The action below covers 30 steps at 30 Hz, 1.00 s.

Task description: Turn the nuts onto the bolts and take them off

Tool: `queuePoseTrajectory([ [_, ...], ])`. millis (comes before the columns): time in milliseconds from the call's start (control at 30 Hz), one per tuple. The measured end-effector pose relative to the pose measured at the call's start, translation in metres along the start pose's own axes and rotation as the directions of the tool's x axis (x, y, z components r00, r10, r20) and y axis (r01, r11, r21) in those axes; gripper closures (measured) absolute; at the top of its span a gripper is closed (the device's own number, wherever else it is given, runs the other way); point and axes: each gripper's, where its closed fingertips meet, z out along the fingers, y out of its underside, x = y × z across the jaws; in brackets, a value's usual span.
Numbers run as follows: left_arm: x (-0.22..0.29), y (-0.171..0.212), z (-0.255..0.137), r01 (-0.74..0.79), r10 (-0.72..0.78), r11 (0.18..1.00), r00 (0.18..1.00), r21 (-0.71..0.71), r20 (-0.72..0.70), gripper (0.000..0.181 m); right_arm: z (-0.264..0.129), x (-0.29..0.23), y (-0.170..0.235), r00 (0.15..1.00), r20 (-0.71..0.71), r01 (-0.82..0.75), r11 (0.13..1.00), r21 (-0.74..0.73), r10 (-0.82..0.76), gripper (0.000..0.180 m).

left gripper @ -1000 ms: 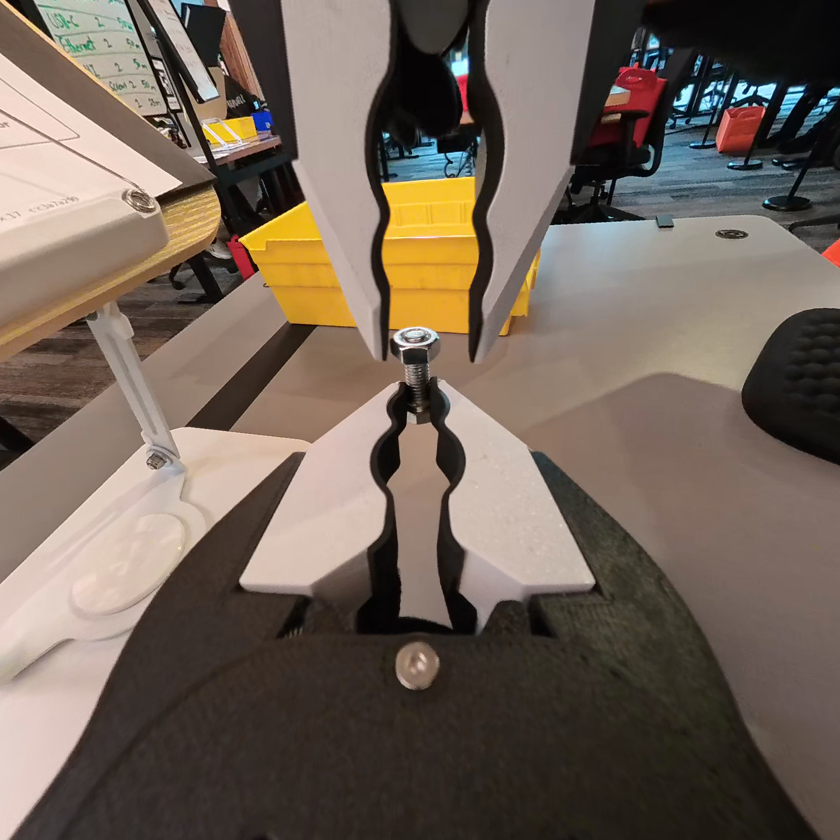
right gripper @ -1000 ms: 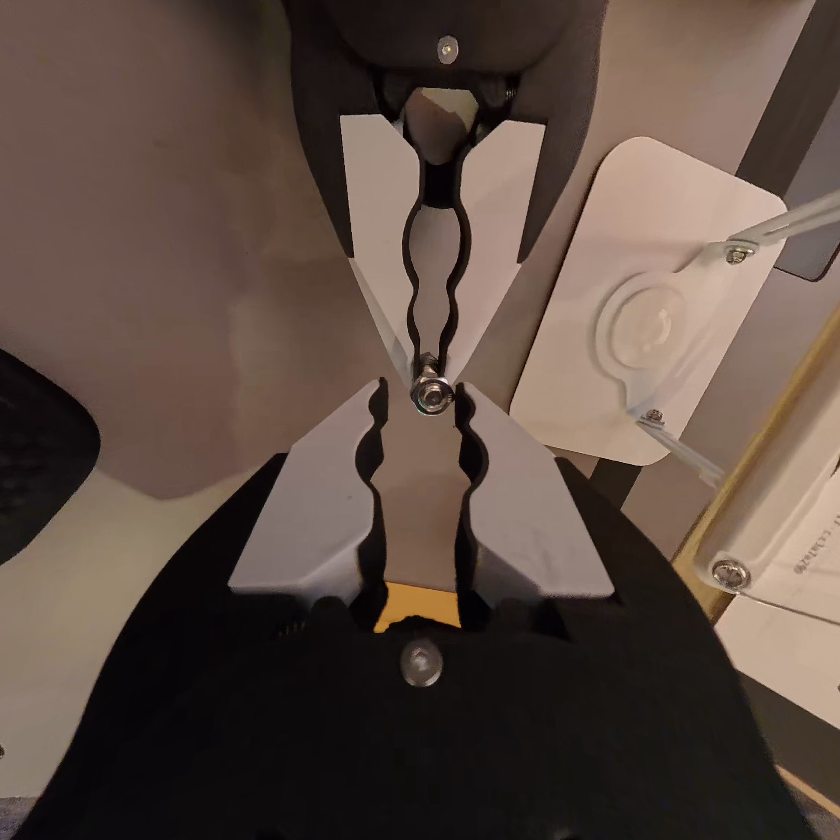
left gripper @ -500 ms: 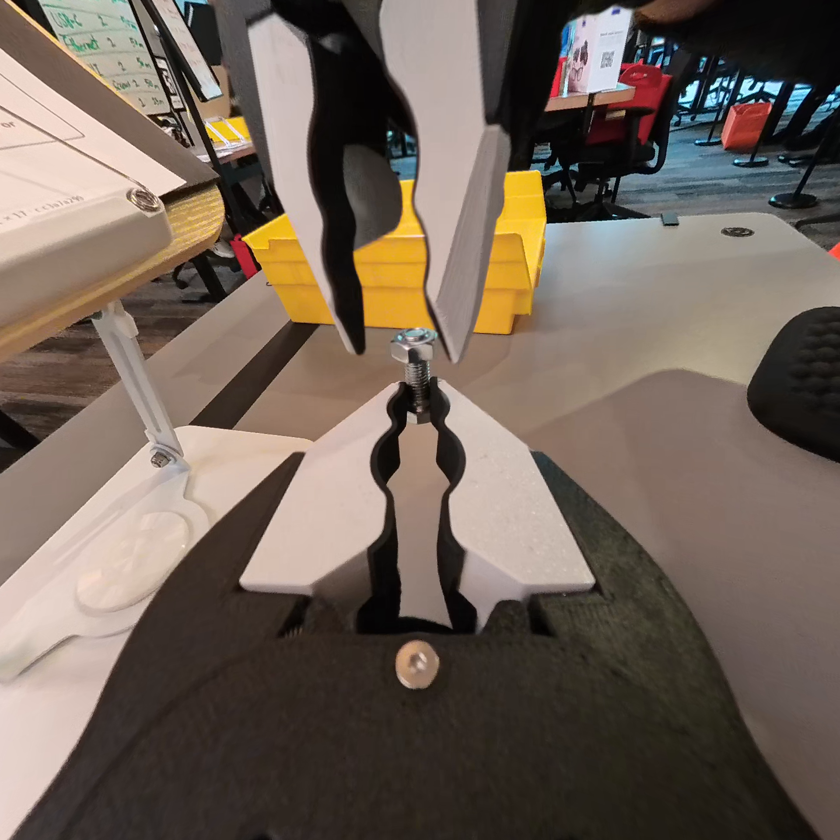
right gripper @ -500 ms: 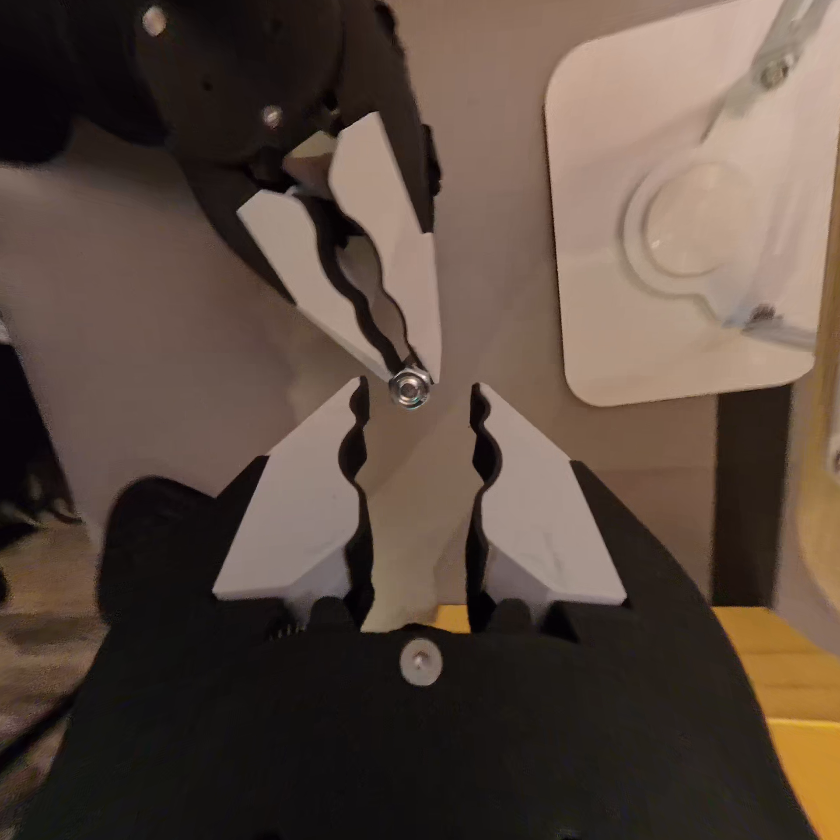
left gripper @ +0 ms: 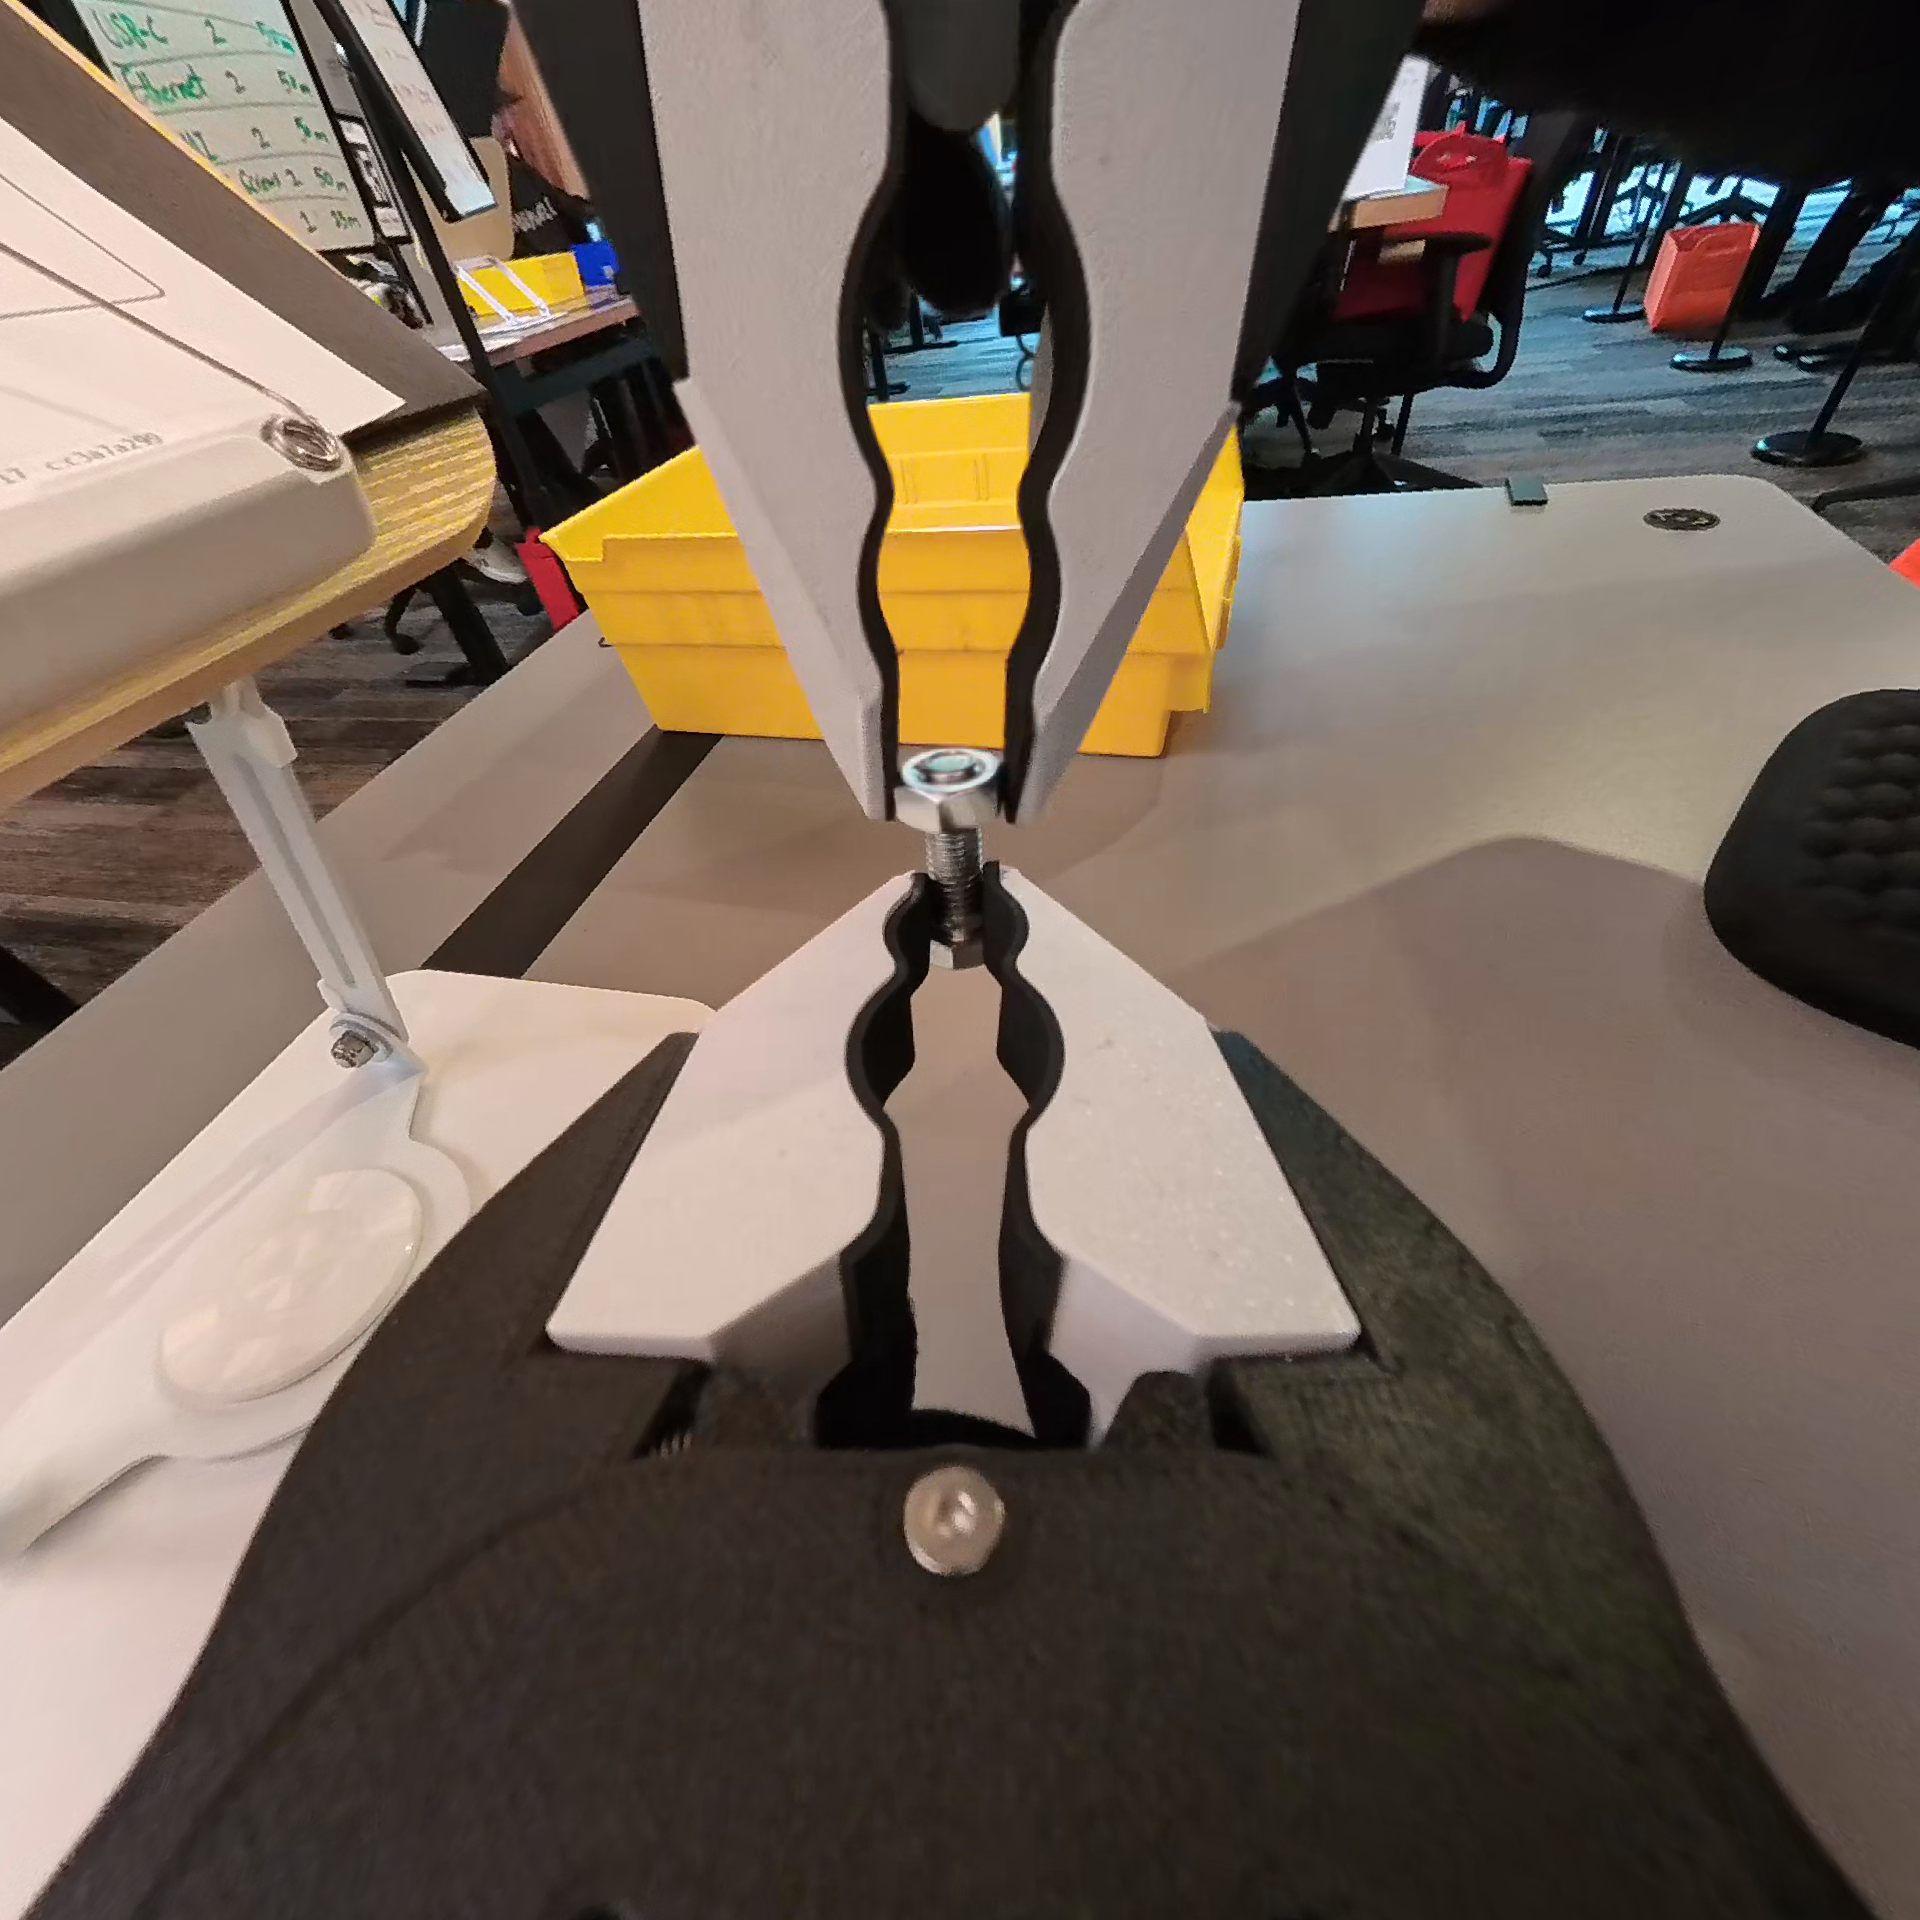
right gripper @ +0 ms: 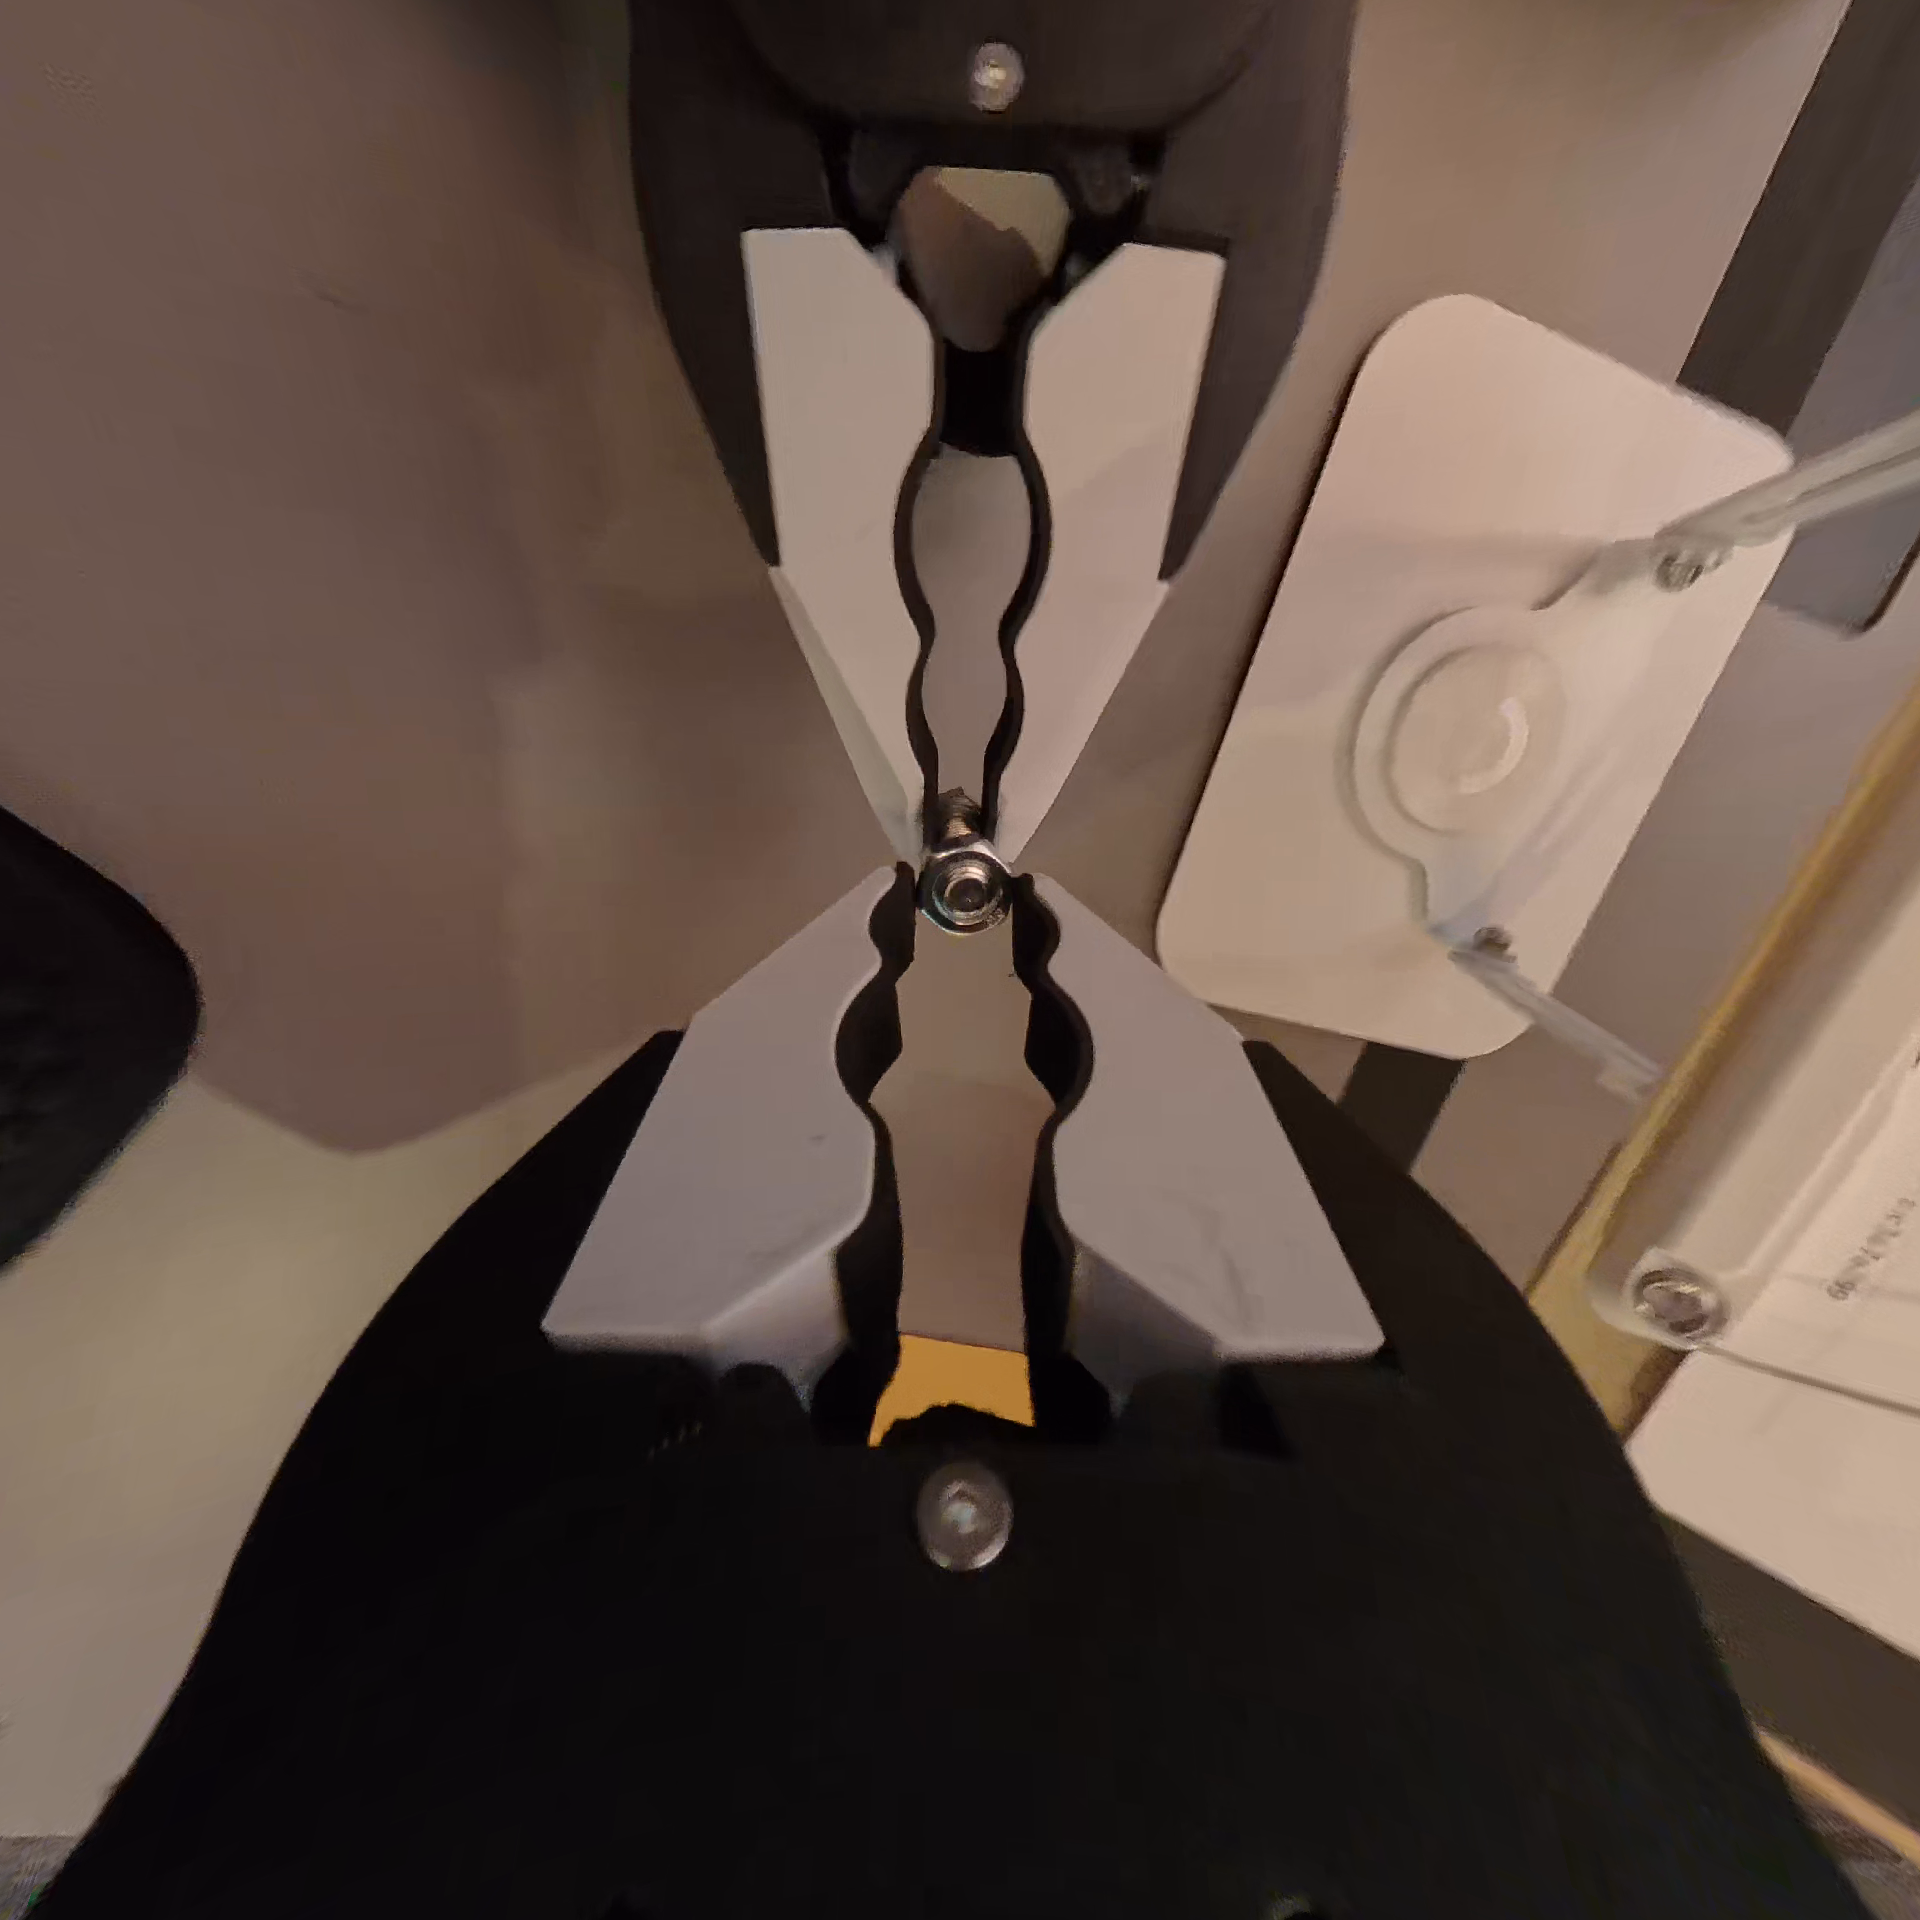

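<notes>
A silver bolt (left gripper: 951, 888) stands upright with its head clamped in the tips of my left gripper (left gripper: 954, 920), which is shut on it above the grey table. A silver hex nut (left gripper: 951, 795) sits at the top of the thread. My right gripper (left gripper: 951, 802) comes down from above, its tips shut on the nut's sides. In the right wrist view I look down on the nut (right gripper: 966, 896) between my right gripper's tips (right gripper: 961, 896). The bolt (right gripper: 958, 821) and the left gripper (right gripper: 961, 816) lie beyond it.
A yellow bin (left gripper: 727, 644) stands behind on the grey table (left gripper: 1455, 675). A white stand base (left gripper: 499, 1060) with a tilted board (left gripper: 156, 468) is at the left. It also shows in the right wrist view (right gripper: 1558, 499). A black wrist rest (left gripper: 1829, 831) lies at the right. Less than 4 cm separates the two grippers' tips.
My right gripper was open around the nut, turned about it while open, then swung back square and shut on the nut. The left gripper and bolt have held still.
</notes>
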Motion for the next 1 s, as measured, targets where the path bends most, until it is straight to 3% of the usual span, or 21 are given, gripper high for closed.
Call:
queuePoseTrajectory([
  [67, 0.000, 0.001, 0.000, -0.002, 0.002, 1.000, 1.000, -0.004, 0.001, 0.173, 0.001, 0.000, 0.001, 0.985, 0.047, -0.166, 0.986, 0.002, 0.166, 0.163],
  [133, -0.001, 0.001, 0.000, 0.002, -0.002, 1.000, 1.000, -0.001, 0.005, 0.173, 0.001, 0.000, -0.002, 0.897, 0.122, -0.429, 0.903, 0.011, 0.425, 0.163],
  [200, -0.002, 0.002, -0.001, 0.003, -0.003, 1.000, 1.000, -0.004, 0.003, 0.173, 0.003, -0.002, -0.002, 0.816, 0.184, -0.559, 0.829, 0.006, 0.549, 0.154],
  [400, 0.000, 0.000, 0.000, -0.001, 0.001, 1.000, 1.000, 0.000, 0.002, 0.173, -0.004, 0.005, 0.006, 0.902, 0.089, -0.427, 0.904, 0.034, 0.422, 0.127],
  [600, 0.001, 0.000, 0.001, 0.002, -0.002, 1.000, 1.000, 0.003, -0.004, 0.173, -0.004, -0.001, 0.008, 0.998, -0.004, -0.058, 0.998, 0.010, 0.058, 0.141],
  [733, 0.002, 0.000, 0.001, 0.001, -0.001, 1.000, 1.000, 0.001, -0.008, 0.173, 0.001, -0.004, 0.004, 0.999, -0.006, 0.053, 0.998, -0.016, -0.053, 0.149],
  [833, 0.001, 0.001, 0.001, -0.001, 0.001, 1.000, 1.000, -0.001, -0.007, 0.173, 0.003, -0.001, 0.002, 0.997, -0.012, 0.081, 0.996, -0.025, -0.081, 0.163],
  [900, 0.002, 0.001, 0.001, -0.003, 0.003, 1.000, 1.000, -0.003, -0.007, 0.173, 0.003, -0.001, 0.003, 0.998, -0.003, 0.067, 0.997, -0.031, -0.067, 0.164],
  [1000, 0.000, 0.001, 0.001, -0.006, 0.006, 1.000, 1.000, -0.006, 0.000, 0.173, 0.003, 0.000, 0.005, 0.996, 0.029, -0.084, 0.996, -0.027, 0.084, 0.164],
])
